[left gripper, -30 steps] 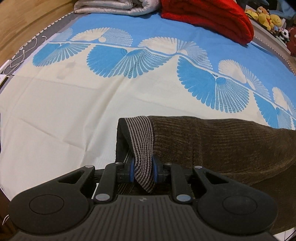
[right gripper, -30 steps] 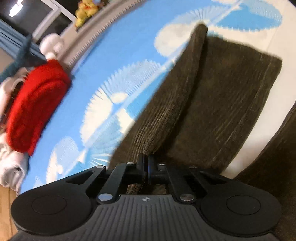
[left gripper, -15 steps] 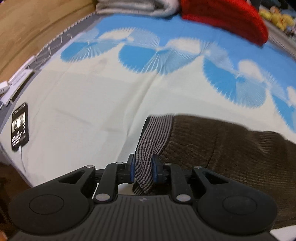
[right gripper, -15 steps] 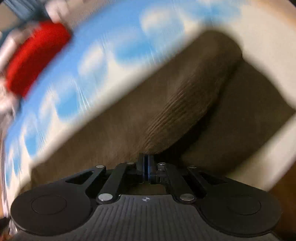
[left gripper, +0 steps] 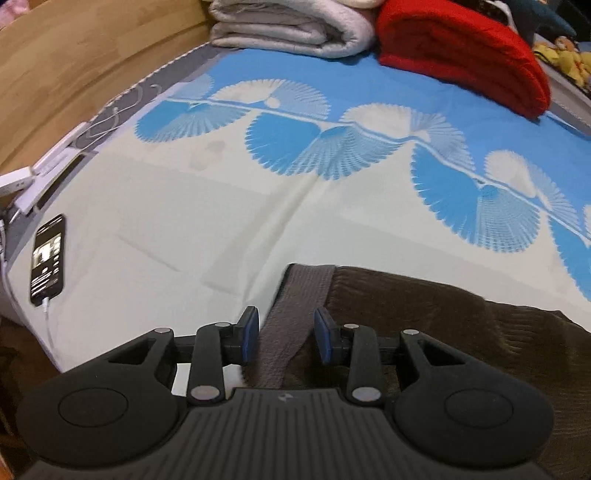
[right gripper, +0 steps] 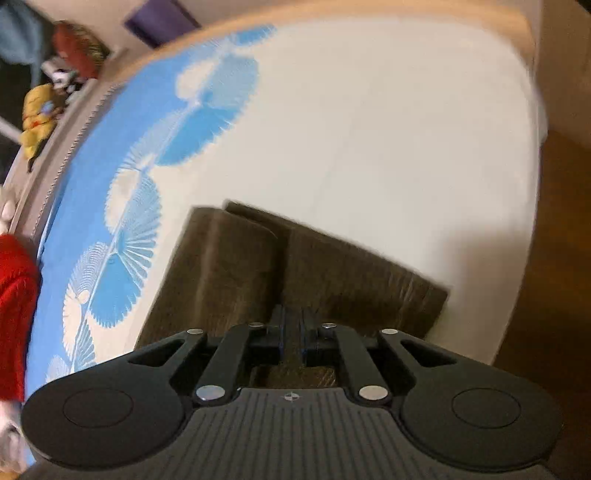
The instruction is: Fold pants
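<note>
The brown corduroy pants (left gripper: 461, 325) lie on the bed, with their grey striped waistband (left gripper: 295, 314) at the left end. My left gripper (left gripper: 284, 334) is open, and the waistband lies loose between its blue pads. In the right wrist view the pants' leg ends (right gripper: 258, 269) lie flat on the cream sheet, one layer over the other. My right gripper (right gripper: 292, 332) is nearly closed on a fold of the brown fabric.
The bed sheet (left gripper: 184, 206) is cream with blue fan prints. A phone (left gripper: 48, 254) on a cable lies near the left edge. Folded grey blankets (left gripper: 288, 26) and a red blanket (left gripper: 461, 48) sit at the far side. Plush toys (right gripper: 37, 110) line the bed's edge. Wooden floor (right gripper: 554, 258) lies beyond the sheet.
My left gripper has opened and let go of the waistband. My right gripper has swung round and brought the leg ends down flat onto the sheet.
</note>
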`<state>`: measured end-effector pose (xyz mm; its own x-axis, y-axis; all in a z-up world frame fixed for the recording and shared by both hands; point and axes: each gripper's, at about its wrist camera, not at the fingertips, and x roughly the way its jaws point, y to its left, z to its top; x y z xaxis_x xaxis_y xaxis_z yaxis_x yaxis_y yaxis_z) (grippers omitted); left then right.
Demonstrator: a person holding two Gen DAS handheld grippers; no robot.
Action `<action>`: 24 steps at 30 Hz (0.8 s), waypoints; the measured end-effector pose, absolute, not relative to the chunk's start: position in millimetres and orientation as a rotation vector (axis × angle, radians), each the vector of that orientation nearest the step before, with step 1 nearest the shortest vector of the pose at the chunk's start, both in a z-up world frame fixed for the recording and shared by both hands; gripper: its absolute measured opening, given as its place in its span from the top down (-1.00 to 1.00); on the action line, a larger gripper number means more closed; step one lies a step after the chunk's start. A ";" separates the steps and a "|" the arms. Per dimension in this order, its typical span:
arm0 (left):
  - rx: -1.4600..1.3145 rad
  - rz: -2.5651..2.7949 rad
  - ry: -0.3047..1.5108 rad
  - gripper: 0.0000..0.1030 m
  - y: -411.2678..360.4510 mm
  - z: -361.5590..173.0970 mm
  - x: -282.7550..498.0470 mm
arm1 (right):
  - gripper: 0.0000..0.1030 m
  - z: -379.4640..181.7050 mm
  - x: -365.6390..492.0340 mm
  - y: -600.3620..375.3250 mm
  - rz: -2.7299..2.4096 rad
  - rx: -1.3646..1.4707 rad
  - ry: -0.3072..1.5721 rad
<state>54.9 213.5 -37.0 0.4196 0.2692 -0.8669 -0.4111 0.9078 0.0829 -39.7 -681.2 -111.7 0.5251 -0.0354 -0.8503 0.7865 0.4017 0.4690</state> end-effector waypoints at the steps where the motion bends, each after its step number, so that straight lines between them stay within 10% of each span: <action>1: -0.150 0.399 1.047 0.28 209.4 -37.2 57.1 | 0.76 -119.4 -35.9 -684.1 -0.587 1.079 0.879; 11: 0.115 -0.050 1.073 0.28 125.5 -50.3 59.0 | 0.53 -147.8 13.7 -667.3 -0.511 1.032 0.938; 17: 0.063 -0.005 1.085 0.28 140.5 -53.1 62.5 | 0.54 -86.2 20.4 -640.5 -0.206 0.916 0.641; 24: 0.071 -0.006 1.096 0.28 141.7 -52.9 65.9 | 0.49 -125.0 16.4 -653.4 -0.407 0.946 0.848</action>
<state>65.9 141.7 -52.9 0.4574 0.0306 -0.8887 0.0399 0.9977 0.0549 16.4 -653.4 -125.0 0.6196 0.0480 -0.7835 0.6417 0.5439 0.5408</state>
